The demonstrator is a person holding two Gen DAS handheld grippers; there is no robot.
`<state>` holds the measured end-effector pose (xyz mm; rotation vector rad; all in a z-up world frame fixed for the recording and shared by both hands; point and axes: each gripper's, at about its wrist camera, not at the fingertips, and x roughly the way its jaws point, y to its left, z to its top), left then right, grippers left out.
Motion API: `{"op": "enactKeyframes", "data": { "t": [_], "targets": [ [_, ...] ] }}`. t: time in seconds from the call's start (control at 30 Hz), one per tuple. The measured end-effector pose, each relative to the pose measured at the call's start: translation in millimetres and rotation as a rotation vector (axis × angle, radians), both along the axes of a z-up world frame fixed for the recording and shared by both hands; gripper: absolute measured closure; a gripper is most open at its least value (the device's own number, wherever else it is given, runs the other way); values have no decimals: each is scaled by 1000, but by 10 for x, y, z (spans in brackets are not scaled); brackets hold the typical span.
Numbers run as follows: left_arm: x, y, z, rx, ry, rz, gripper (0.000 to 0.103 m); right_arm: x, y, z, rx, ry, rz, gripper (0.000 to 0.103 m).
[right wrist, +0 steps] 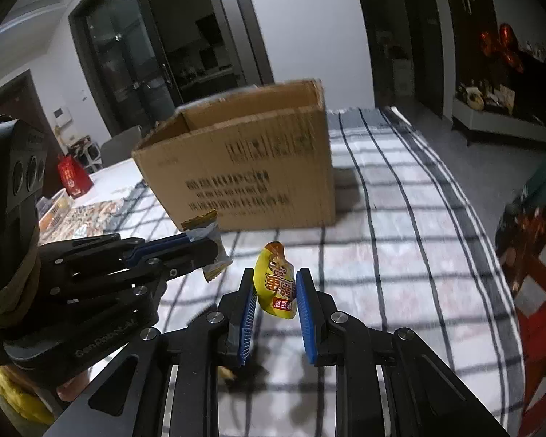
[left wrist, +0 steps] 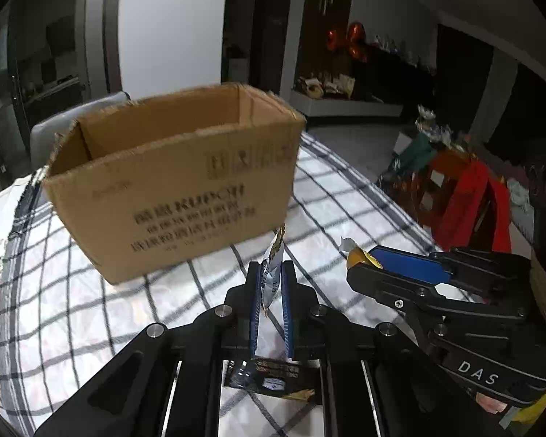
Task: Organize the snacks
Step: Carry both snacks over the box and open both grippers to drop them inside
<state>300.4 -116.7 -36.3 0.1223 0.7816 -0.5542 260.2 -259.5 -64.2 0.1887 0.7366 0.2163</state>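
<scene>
An open cardboard box [left wrist: 178, 178] with printed text stands on the checked tablecloth [left wrist: 72, 291], ahead of both grippers; it also shows in the right wrist view [right wrist: 251, 167]. My left gripper [left wrist: 271, 273] is shut on a thin white and gold snack packet [left wrist: 273, 266], held above the cloth; that packet also shows in the right wrist view [right wrist: 209, 240]. My right gripper [right wrist: 276, 284] is shut on a yellow snack packet [right wrist: 276, 284] with red lettering. The right gripper [left wrist: 364, 260] sits just right of the left one.
A red stool [left wrist: 469, 211] with clutter stands off the table's right edge. A red bag [right wrist: 72, 176] and a basket [right wrist: 54, 207] lie at the far left of the table. A grey chair back [left wrist: 65, 127] is behind the box.
</scene>
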Motion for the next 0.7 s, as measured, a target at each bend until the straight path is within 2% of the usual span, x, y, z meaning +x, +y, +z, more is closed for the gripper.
{"op": "enactKeyframes", "data": {
  "t": [0.27,0.7],
  "targets": [
    [167,180,365,-40,-63,54,91,281,48,347,27,-76,24,80],
    [592,411,717,-45,-140,132,91,806,188,752,-22,-170,72,80]
  ]
}}
